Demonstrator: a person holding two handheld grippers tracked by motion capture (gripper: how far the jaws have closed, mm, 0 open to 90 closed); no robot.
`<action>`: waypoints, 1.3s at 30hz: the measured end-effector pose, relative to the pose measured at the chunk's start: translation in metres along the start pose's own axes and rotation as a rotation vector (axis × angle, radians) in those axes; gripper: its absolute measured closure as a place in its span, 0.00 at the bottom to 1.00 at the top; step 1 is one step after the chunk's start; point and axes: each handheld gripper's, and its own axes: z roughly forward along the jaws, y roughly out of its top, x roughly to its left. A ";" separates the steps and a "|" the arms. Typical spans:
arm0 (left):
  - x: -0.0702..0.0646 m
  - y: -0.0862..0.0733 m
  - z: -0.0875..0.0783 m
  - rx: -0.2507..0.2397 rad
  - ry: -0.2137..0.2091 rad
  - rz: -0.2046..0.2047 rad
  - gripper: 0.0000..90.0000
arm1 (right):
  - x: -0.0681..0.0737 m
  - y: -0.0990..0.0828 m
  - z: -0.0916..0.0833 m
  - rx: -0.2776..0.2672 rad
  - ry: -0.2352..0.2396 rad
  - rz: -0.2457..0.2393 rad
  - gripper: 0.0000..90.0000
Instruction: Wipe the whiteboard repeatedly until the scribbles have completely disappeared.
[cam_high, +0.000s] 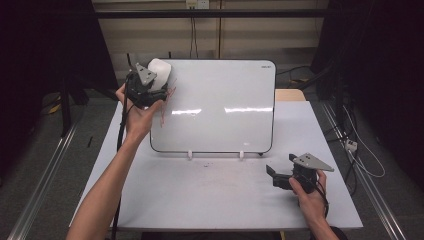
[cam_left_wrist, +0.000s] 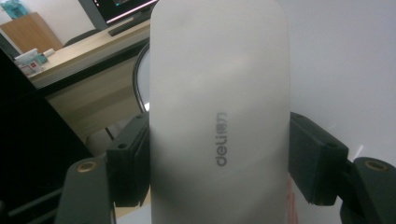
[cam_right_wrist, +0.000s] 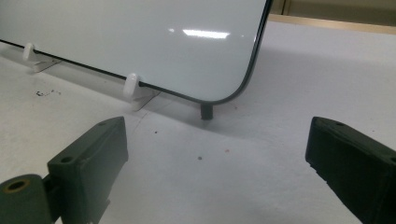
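A whiteboard (cam_high: 220, 105) stands propped on the white table (cam_high: 215, 195), leaning back on small white feet (cam_right_wrist: 133, 88). My left gripper (cam_high: 150, 82) is raised at the board's top left corner, shut on a white eraser (cam_high: 159, 72) that rests against the board. Faint red marks (cam_high: 167, 100) run down the board just below the eraser. In the left gripper view the eraser (cam_left_wrist: 217, 112) stands lengthwise between both pads, with grey lettering on its back. My right gripper (cam_high: 274, 175) rests low at the table's front right, open, with bare tabletop between its jaws (cam_right_wrist: 210, 158).
The board's lower right corner (cam_right_wrist: 233, 93) and a small dark peg (cam_right_wrist: 206, 111) stand ahead of the right gripper. Dark specks dot the table (cam_high: 205, 164) in front of the board. A wooden desk with a monitor (cam_left_wrist: 93, 51) lies behind the left gripper.
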 end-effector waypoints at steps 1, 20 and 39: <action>0.001 -0.001 0.001 0.004 0.000 -0.002 0.35 | 0.000 0.000 0.000 0.000 0.001 0.000 0.06; -0.002 -0.002 0.006 0.010 -0.001 0.019 0.35 | 0.000 0.000 0.000 0.002 -0.001 0.002 0.07; -0.018 -0.011 0.006 0.049 -0.016 0.058 0.35 | 0.000 0.000 0.000 -0.001 0.000 0.000 0.07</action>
